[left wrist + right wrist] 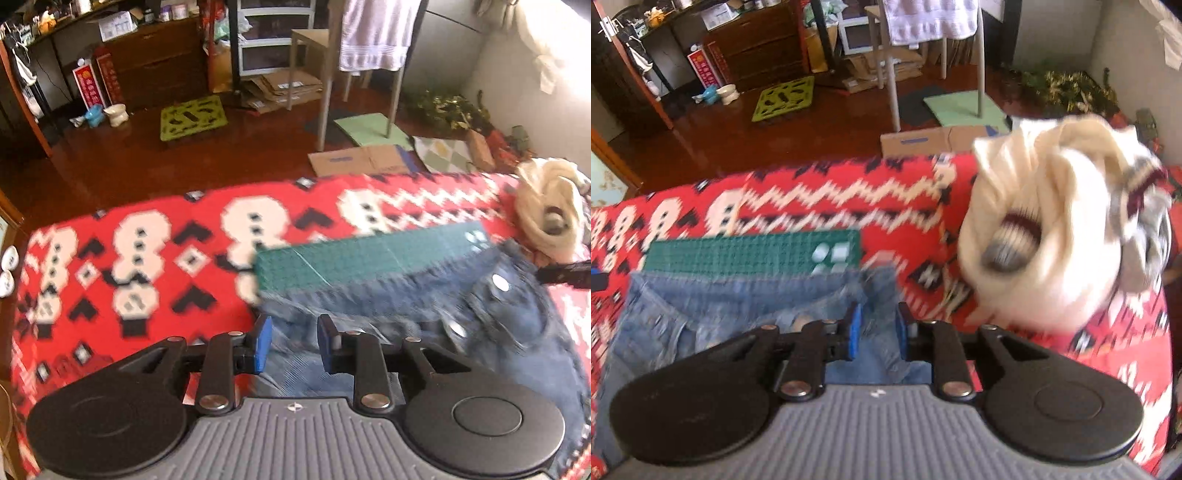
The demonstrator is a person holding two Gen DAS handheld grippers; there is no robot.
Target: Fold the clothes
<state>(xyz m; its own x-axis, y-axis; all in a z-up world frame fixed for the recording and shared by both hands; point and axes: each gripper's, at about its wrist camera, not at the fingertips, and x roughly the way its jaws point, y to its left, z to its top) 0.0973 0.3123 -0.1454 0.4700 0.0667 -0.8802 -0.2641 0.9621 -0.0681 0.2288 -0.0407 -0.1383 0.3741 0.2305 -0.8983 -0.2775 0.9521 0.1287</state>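
Currently, blue jeans lie on the red patterned blanket, partly covering a green cutting mat. Left gripper and right gripper hover above the denim, jaws slightly parted, gripping nothing. Cream sweater sits right.

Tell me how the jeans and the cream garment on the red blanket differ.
The jeans are blue denim lying spread out, partly over a green mat; the cream garment is bunched into a heap. The jeans lie just ahead of the grippers; the cream garment is off to the right. Both rest on the red blanket.
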